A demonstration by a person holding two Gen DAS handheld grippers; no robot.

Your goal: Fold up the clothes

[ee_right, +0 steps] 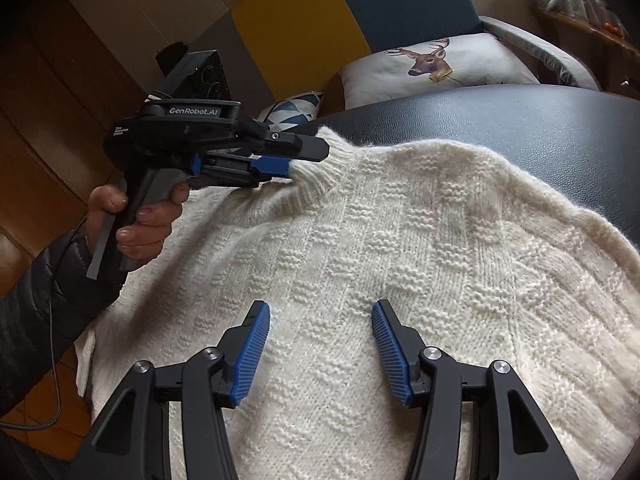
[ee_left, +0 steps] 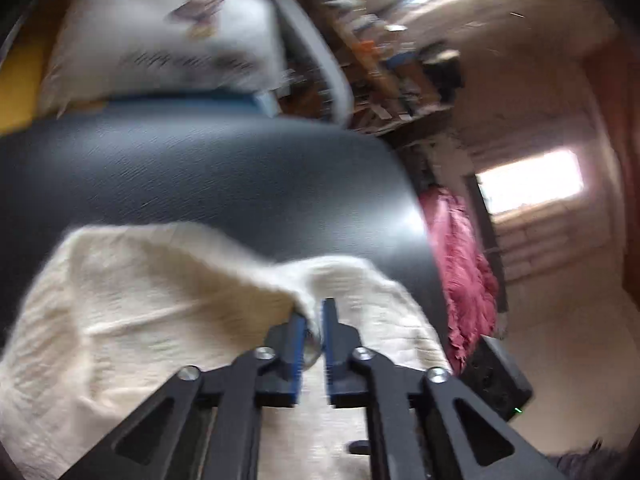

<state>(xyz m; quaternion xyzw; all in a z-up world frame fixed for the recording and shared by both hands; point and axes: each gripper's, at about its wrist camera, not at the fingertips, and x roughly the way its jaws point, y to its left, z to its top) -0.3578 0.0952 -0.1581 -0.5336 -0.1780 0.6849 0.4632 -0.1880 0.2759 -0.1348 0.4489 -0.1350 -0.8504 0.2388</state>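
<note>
A big white knitted sweater [ee_right: 400,248] lies spread on a black table [ee_right: 520,120] with a smooth, leathery top. Behind the table, on the far side, stands a sofa with a yellow and blue back [ee_right: 340,12], and a white pillow with a deer picture [ee_right: 432,64] rests on it, with a smaller blue-patterned pillow [ee_right: 296,106] to its left. The floor on the left is brown wood [ee_right: 48,120]. In the left wrist view the room is blurry; a bright window [ee_left: 528,180], a red cloth [ee_left: 464,272] and a messy shelf [ee_left: 400,72] show to the right, but the small things on the shelf are too smeared to tell. The left gripper [ee_right: 294,164] is at the far left of the sweater, its jaws pinched tight on the ribbed edge [ee_right: 316,176], which may be a collar or cuff. A hand [ee_right: 136,220] in a dark puffy sleeve [ee_right: 44,300] holds its handle, and a thin cable [ee_right: 52,360] hangs from it. The right gripper [ee_right: 320,348] sits over the near middle of the sweater with its jaws spread wide and nothing between them. The sweater's near edge is cut off at the bottom. Its right edge curves close to the table's right side, and bare black table lies open at the far side and the far right.
</note>
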